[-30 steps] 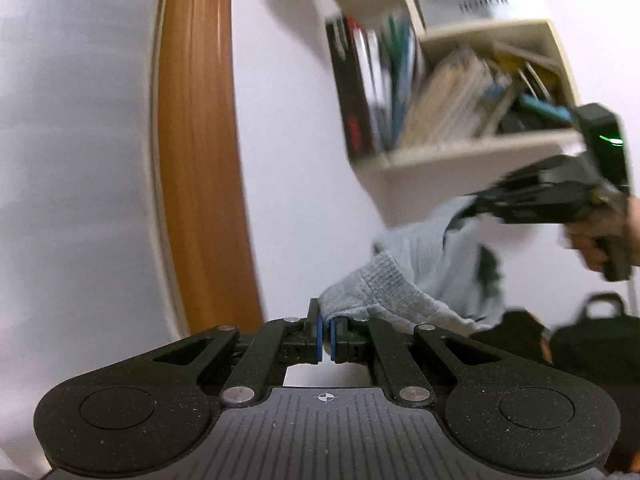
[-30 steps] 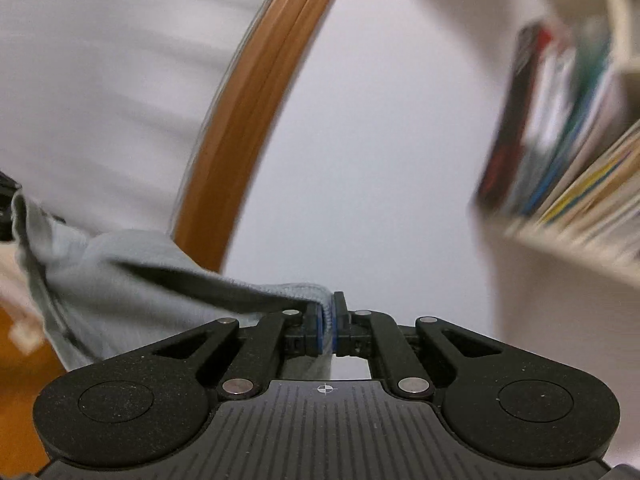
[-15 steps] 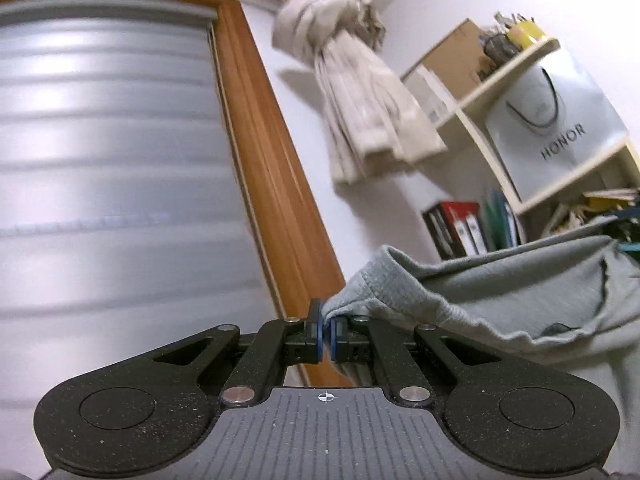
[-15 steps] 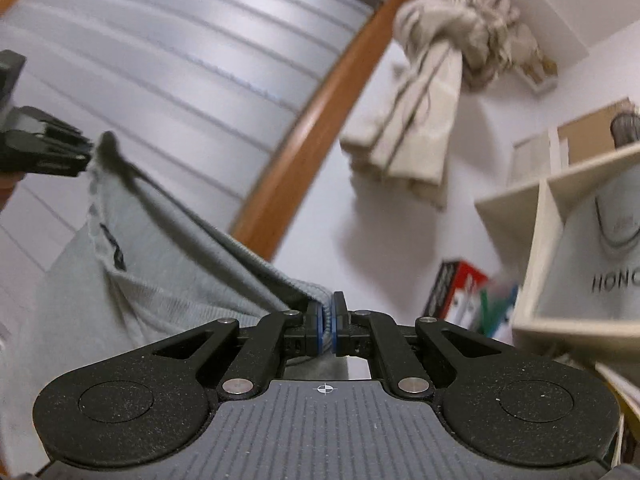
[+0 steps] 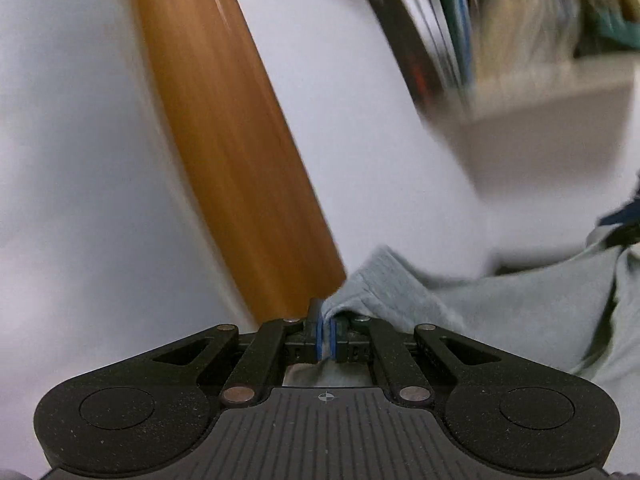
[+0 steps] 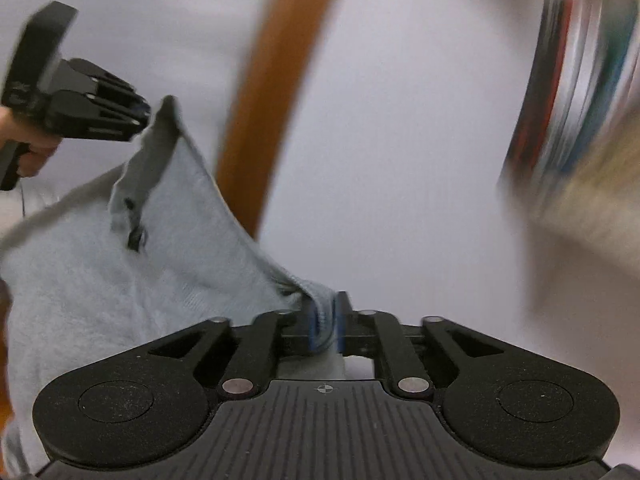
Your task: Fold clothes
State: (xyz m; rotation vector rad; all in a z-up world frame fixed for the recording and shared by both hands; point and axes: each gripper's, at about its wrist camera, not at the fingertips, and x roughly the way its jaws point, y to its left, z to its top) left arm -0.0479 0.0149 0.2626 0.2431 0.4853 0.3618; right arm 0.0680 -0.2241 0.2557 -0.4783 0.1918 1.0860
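Nearest each lens, the left gripper (image 5: 327, 334) stands clamped on a ribbed edge of the grey garment (image 5: 520, 312), and the right gripper (image 6: 325, 326) pinches another ribbed edge of the same garment (image 6: 120, 272); both sets of jaws are closed on cloth. The garment hangs in the air, spread between the two grippers, with no table in view. From the right wrist view the left gripper (image 6: 136, 120) appears at the garment's upper corner, held by a hand (image 6: 28, 148). Beyond lie the wooden frame (image 5: 224, 128), the white wall (image 6: 400, 120) and a blurred shelf of books (image 5: 480, 40). Risk, as a judgement: only narrow strips of hem are held, so a fast swing could pull an edge free, or the slack middle could bunch and fold crookedly. Compared with half a second earlier, both cameras have tipped downward: the tied curtain and paper bag have left the view, and blur has increased.
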